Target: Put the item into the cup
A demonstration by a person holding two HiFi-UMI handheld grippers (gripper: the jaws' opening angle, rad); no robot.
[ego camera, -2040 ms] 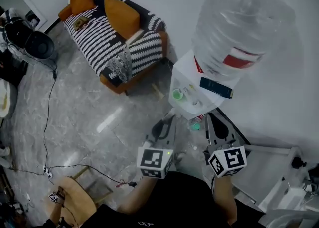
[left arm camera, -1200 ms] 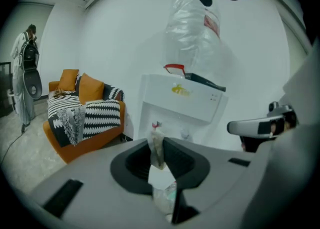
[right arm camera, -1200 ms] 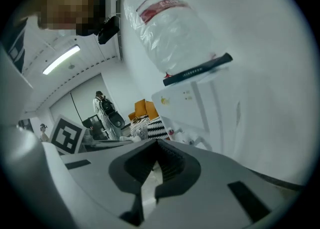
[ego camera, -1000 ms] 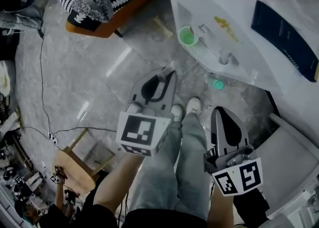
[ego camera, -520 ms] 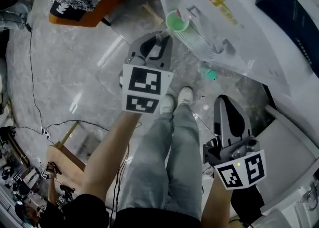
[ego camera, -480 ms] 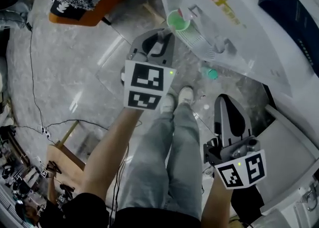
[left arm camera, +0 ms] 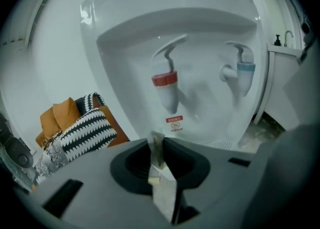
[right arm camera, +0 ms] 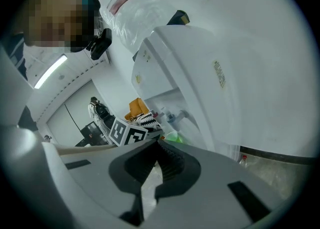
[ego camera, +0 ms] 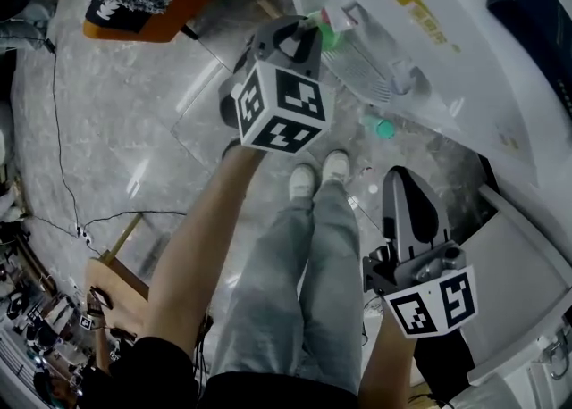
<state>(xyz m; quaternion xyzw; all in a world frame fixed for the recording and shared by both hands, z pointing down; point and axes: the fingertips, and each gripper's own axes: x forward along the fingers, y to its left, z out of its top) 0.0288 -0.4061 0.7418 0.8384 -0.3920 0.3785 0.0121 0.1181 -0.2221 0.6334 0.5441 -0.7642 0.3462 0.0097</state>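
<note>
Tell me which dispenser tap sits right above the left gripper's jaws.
The red-capped tap; the blue-capped tap stands off to the right of the left gripper.

The left gripper (ego camera: 307, 30) has moved forward from above the floor (ego camera: 134, 112) to the water dispenser (ego camera: 447, 68), where its tip now covers most of the green cup (ego camera: 330, 37); its marker cube (ego camera: 286, 108) has turned to the right

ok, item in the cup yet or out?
Out. The left gripper is shut on a thin pale strip, held before the dispenser's red tap; the green cup peeks out beyond it in the head view.
</note>
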